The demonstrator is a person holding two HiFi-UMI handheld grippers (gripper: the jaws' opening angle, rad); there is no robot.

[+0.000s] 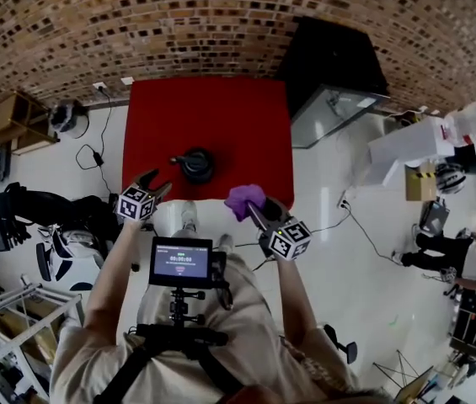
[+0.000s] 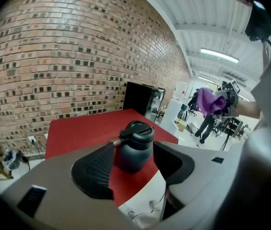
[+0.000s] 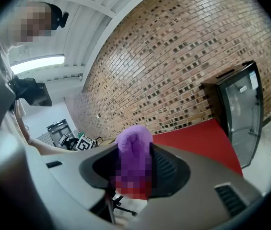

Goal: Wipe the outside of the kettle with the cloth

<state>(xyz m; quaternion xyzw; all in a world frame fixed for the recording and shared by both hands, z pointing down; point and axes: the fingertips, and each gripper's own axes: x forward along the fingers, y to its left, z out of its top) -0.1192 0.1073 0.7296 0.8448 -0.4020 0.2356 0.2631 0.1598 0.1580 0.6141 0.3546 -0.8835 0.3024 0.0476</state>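
Zero wiping yet: left hand-held gripper [image 2: 133,163] gapes empty; right hand-held gripper [image 3: 134,169] clamps fluffy purple cloth [image 3: 134,140], which must next reach dark round kettle [image 1: 196,165].

- Cloth [image 3: 134,138]: lower end blurred out in the right gripper view
- Right gripper [image 1: 256,213]: jaw tips buried under the cloth in the head view
- Kettle [image 2: 136,145]: left flank and part of its handle sit behind the left gripper's [image 2: 133,150] pad [image 2: 97,169]; in the head view too small to tell spout from handle
- Table [image 2: 77,128]: near edge hidden by the left gripper's body
- Cabinet [image 2: 137,98]: base hidden behind the table
- Person [image 1: 440,251] at the head view's right: too small to make out
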